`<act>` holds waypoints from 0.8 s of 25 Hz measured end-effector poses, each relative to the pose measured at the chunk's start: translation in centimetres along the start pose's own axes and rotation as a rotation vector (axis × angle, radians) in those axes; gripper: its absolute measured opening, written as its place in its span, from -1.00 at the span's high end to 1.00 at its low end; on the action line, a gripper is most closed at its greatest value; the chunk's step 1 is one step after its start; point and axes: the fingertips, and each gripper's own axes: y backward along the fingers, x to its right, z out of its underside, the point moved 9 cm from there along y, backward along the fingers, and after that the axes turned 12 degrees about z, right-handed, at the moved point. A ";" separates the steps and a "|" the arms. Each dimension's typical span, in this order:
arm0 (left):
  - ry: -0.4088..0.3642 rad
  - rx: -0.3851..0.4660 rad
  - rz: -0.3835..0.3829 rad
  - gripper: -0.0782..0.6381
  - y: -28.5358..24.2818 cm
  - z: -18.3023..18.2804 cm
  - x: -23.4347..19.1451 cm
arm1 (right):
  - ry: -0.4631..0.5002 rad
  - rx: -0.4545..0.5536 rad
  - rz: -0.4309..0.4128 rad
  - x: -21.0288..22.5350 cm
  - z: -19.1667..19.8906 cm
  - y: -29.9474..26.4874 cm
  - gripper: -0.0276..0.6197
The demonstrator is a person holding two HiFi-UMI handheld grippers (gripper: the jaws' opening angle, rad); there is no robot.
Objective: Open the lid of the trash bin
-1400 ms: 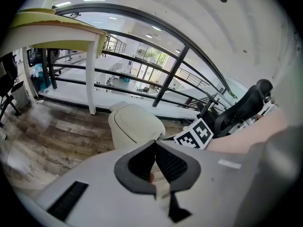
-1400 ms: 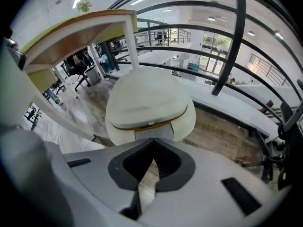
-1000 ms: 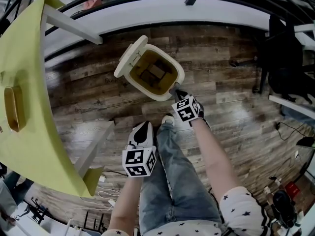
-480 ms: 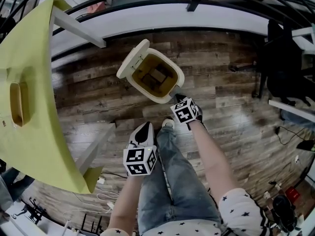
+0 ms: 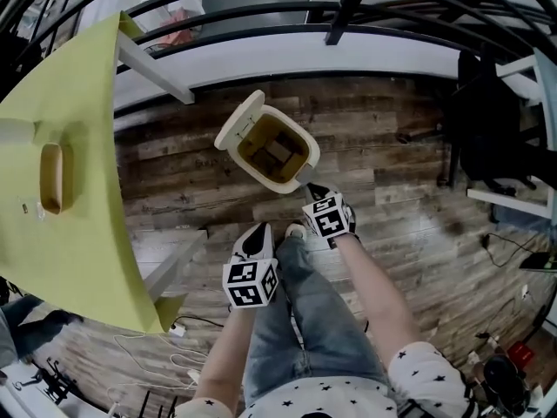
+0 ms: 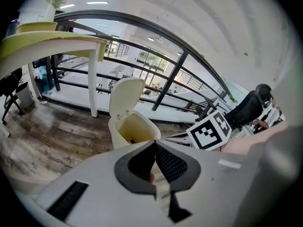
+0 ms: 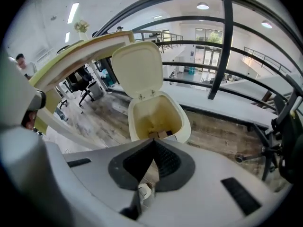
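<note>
- where's the trash bin?
- on the floor just ahead, lid already tipped up. opening looks done.
- the tongs?
- left tongs and right tongs are both closed and empty. next, likely just draw back.

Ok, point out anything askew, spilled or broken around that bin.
Nothing stands out. The trash bin stands upright on the wooden floor, lid swung open, scraps lying inside, no spill around it.
</note>
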 end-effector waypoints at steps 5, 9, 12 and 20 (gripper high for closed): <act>-0.008 -0.002 0.008 0.75 1.7 -0.8 1.2 | -0.046 0.046 0.002 -0.4 -0.6 4.2 0.93; -0.030 -0.005 0.023 0.75 2.8 -1.8 2.6 | -0.095 0.081 -0.005 -0.6 -1.1 7.5 0.93; -0.040 -0.013 0.029 0.75 3.9 -2.3 3.8 | -0.130 0.101 -0.011 -1.0 -1.3 10.5 0.93; -0.084 -0.009 0.048 0.75 7.0 -4.2 7.0 | -0.127 0.164 -0.027 -1.9 -3.0 17.6 0.93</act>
